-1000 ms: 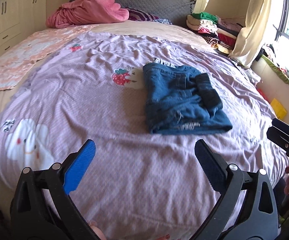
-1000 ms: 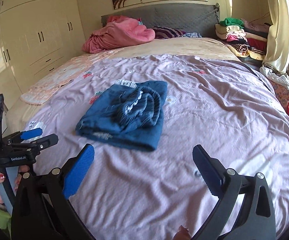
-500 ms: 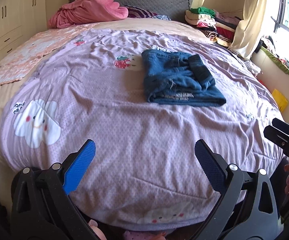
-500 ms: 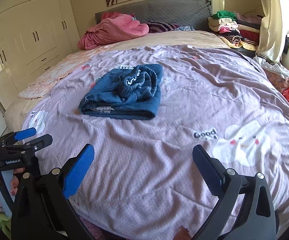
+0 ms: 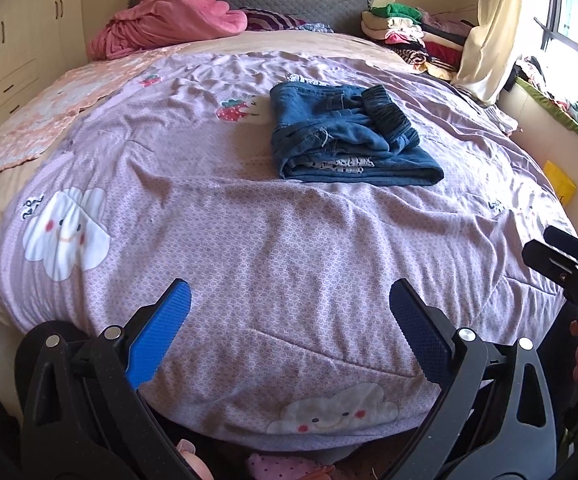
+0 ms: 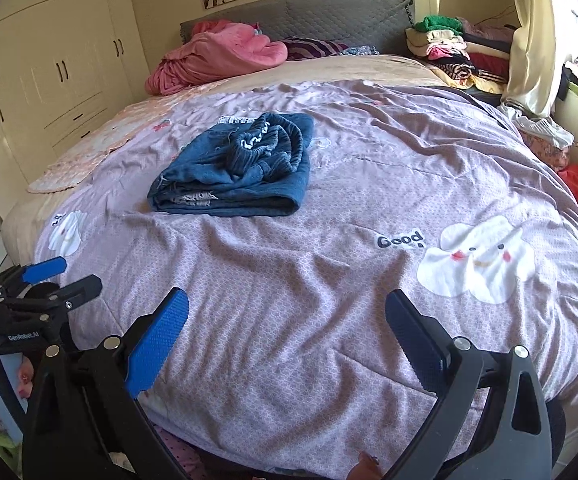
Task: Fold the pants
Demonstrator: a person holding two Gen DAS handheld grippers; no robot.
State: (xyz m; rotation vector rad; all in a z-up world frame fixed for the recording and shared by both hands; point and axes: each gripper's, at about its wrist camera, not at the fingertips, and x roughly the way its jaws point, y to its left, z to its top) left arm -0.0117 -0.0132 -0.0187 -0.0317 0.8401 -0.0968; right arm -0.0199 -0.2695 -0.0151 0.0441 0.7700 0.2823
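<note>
Two grippers, left gripper (image 5: 289, 320) and right gripper (image 6: 287, 320), we see spread wide and empty at lower frame. Folded pants (image 5: 345, 136) lie upper centre on the lilac bedspread (image 5: 249, 240); their inner layers are hidden. We note the bed's near edge cut off, a wardrobe (image 6: 41, 80) at upper left, and stacked clothes (image 6: 445, 48) at upper right.

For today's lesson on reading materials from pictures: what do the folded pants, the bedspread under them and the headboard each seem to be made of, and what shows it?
Folded pants: blue denim, matte, judging by the faded weave and frayed threads; the ribbed band looks like knit elastic.
Bedspread: thin woven fabric, likely cotton, matte lilac with printed clouds; it wrinkles softly.
Headboard: grey quilted upholstery with a stitched diamond pattern; fabric or faux leather, unclear.
</note>
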